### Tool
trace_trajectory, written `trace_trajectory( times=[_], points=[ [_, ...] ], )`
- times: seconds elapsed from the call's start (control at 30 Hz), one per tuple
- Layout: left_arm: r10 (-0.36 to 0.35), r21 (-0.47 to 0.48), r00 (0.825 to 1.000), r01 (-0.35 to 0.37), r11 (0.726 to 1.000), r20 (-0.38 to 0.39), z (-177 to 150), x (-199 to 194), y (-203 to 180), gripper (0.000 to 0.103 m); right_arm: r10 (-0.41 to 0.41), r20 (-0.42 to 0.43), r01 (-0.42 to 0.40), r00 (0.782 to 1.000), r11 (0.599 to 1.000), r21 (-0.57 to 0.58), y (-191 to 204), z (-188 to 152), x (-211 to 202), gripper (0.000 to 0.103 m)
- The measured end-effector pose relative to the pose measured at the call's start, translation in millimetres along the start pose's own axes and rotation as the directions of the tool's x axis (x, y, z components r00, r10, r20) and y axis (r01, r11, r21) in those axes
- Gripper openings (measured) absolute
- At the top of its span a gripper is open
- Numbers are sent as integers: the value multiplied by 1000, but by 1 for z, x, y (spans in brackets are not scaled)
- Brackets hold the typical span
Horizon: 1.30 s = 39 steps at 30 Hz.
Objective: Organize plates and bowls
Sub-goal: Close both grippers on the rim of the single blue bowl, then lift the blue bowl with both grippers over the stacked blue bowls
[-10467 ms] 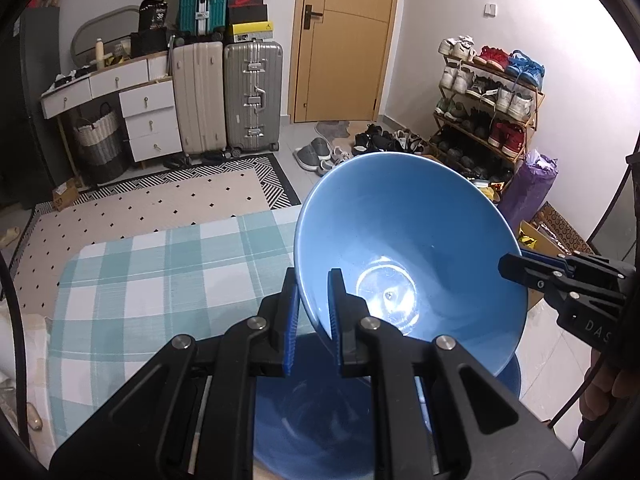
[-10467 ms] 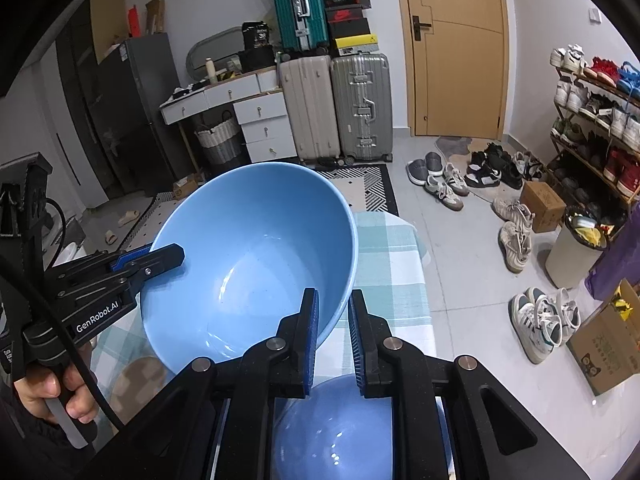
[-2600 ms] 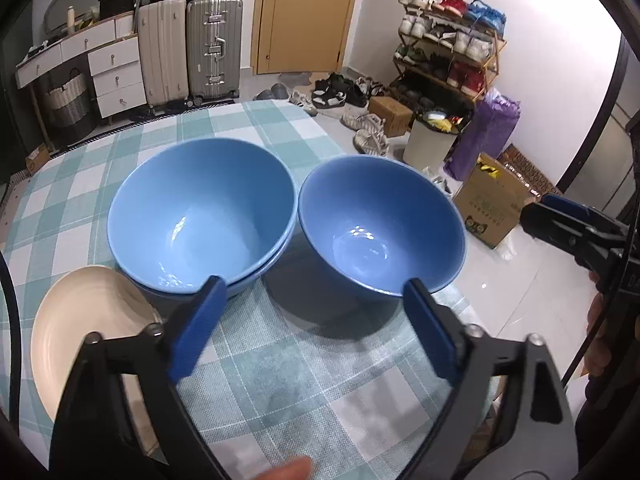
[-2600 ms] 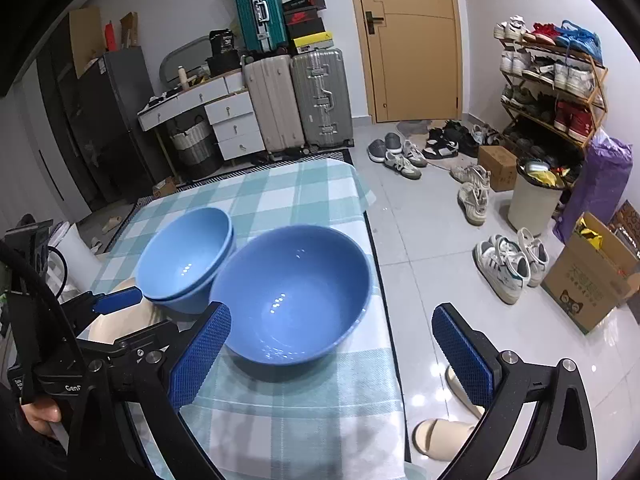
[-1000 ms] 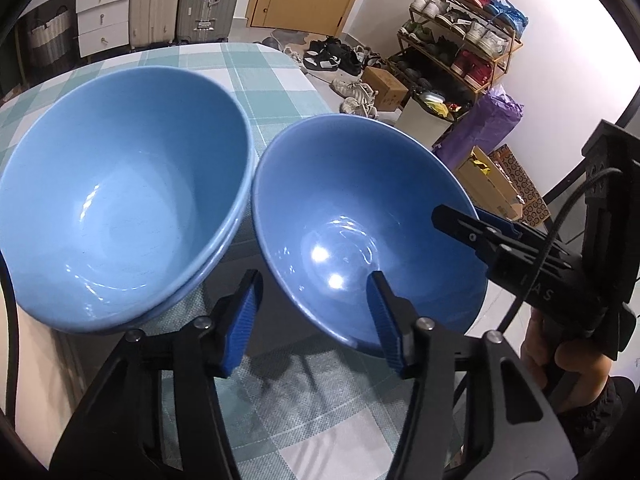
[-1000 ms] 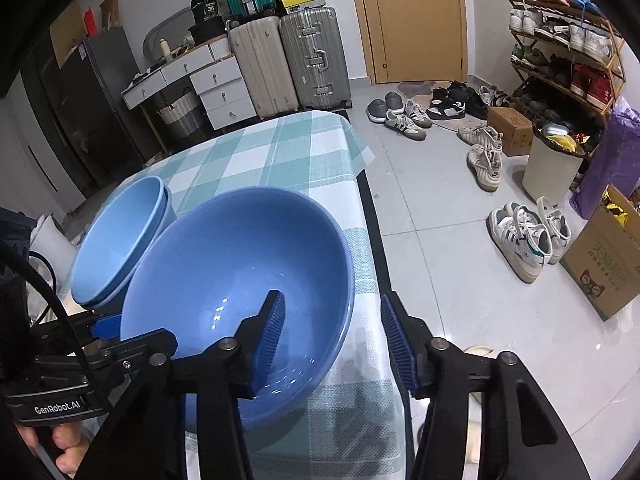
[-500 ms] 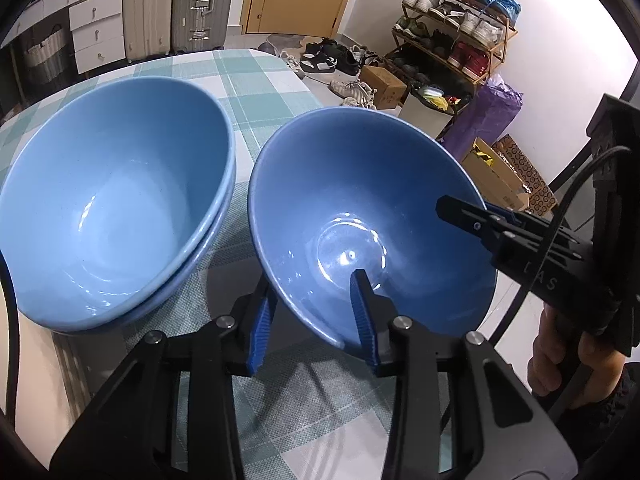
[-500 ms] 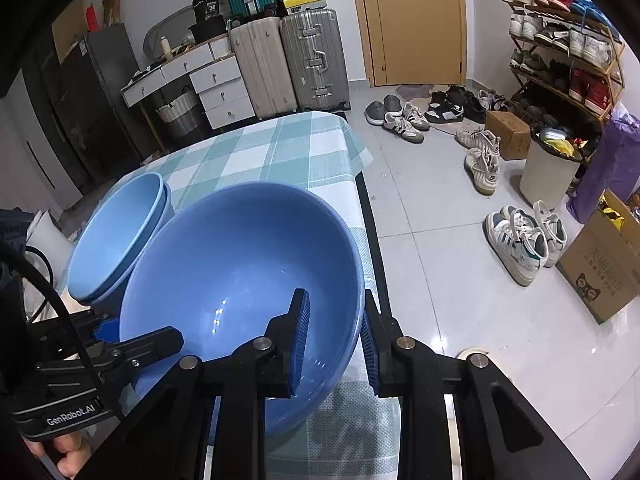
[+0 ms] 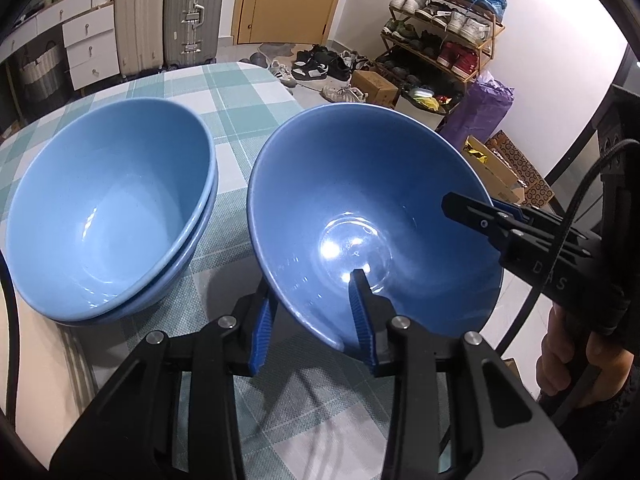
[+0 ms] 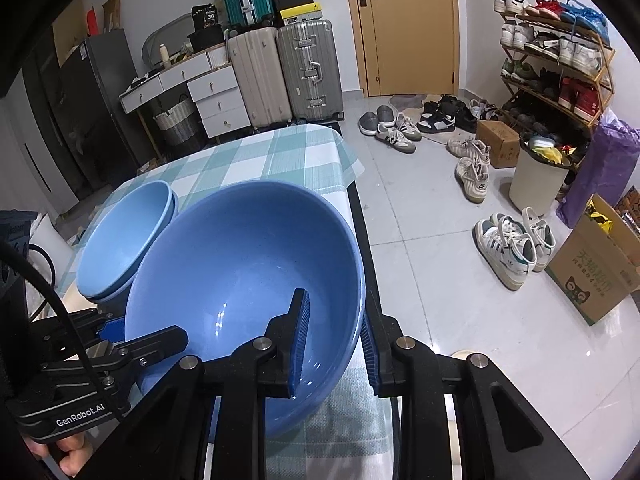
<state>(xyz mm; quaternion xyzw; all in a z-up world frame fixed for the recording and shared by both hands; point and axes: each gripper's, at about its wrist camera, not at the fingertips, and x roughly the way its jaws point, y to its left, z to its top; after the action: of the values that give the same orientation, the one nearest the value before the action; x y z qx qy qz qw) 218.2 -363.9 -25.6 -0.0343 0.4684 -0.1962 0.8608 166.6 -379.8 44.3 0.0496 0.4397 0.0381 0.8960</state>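
Note:
A single blue bowl (image 9: 372, 200) sits on the checked tablecloth (image 9: 240, 92) near the table's right edge; it also shows in the right wrist view (image 10: 240, 264). My left gripper (image 9: 312, 312) straddles its near rim, one finger inside, one outside, jaws closing on the wall. My right gripper (image 10: 334, 332) straddles the opposite rim the same way. Two stacked light blue bowls (image 9: 108, 208) stand just left of it, also in the right wrist view (image 10: 124, 232).
A cream plate (image 9: 24, 360) edge lies at the far left under the stack. The table edge (image 10: 360, 208) drops to a tiled floor with shoes (image 10: 508, 244), a bin (image 10: 536, 176) and a cardboard box (image 10: 592, 264). Suitcases (image 10: 288, 68) stand at the back.
Both grippers have narrowed from wide open and moved in onto opposite rims of the single blue bowl. The bowl looks slightly tilted and raised compared with a second ago.

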Motion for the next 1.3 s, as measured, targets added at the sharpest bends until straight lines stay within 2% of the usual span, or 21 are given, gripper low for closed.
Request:
trace_trajectory(
  times=[0.6,1.03,1.3],
  points=[
    [-10,48,998,7,999,68,-13,-74,-10,33,-22,77,24,997,1000,-18,24,1,-57,25],
    [-14,28,990,11,1000,138,-13,-143,2,33,-24,146,35,989,997,-69,67,15,-98,27],
    [-6,2,983,6,1000,182,-8,-186,22,33,-17,171,39,985,991,-125,101,26,-114,27]
  ],
)
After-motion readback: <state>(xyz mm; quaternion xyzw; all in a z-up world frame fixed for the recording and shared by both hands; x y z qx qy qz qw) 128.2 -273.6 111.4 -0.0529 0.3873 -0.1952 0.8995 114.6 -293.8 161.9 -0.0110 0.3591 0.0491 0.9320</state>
